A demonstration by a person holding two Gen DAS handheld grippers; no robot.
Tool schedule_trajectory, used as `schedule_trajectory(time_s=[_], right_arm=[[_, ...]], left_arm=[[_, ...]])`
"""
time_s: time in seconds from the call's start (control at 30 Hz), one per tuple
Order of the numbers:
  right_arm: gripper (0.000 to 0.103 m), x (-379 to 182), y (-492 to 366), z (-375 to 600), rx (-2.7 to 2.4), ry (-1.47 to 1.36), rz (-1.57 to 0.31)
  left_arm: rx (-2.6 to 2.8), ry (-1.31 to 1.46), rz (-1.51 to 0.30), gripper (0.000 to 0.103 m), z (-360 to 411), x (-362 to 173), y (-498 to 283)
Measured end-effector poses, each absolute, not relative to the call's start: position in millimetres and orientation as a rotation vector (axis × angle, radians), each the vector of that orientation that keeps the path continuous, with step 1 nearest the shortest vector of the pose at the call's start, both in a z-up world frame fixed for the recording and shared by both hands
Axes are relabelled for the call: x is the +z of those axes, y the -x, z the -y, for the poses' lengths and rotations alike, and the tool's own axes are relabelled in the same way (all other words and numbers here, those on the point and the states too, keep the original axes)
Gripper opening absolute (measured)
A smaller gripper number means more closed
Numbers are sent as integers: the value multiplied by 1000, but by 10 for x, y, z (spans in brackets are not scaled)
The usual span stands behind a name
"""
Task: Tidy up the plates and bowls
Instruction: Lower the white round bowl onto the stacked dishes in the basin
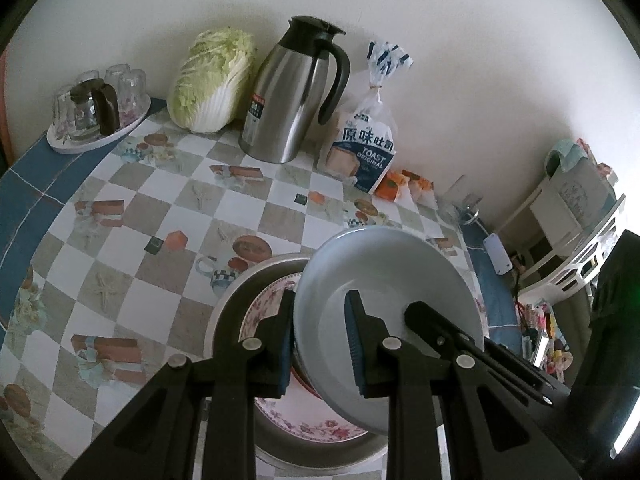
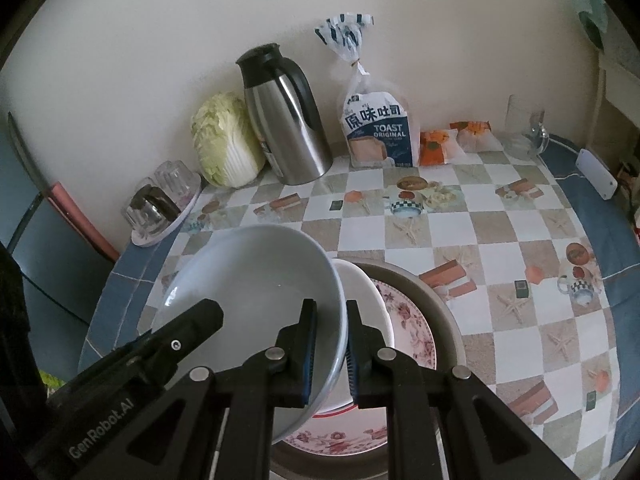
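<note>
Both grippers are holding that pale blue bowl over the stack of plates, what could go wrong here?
1. The pale blue bowl is tilted and pinched only at its rim by the left gripper and right gripper; it could slip.
2. Lowered crooked, it could knock the white bowl or the floral plate beneath.
3. If the grippers pull unevenly, the rim might twist free.

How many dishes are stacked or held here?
4: blue bowl held by both grippers; white bowl, floral plate and grey basin nested underneath. More may be hidden.
</note>
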State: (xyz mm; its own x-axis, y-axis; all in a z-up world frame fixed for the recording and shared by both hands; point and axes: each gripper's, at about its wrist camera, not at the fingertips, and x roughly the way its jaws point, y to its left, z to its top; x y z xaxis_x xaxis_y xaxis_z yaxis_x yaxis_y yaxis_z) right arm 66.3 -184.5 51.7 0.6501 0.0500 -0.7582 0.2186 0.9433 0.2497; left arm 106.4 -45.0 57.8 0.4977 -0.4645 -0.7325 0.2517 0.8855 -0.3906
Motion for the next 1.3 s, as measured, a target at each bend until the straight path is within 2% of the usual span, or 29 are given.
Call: schedule_trajectory(time_s=[1.1,1.3], right_arm=[[17,259,-748,1925,-102,-317,-894],[17,237,-750,1974,-86,-357,-896]], left_arm=[[-401,176,-980,24,612,396,-1126],[-383,185,-974,10,566,378,-1153]])
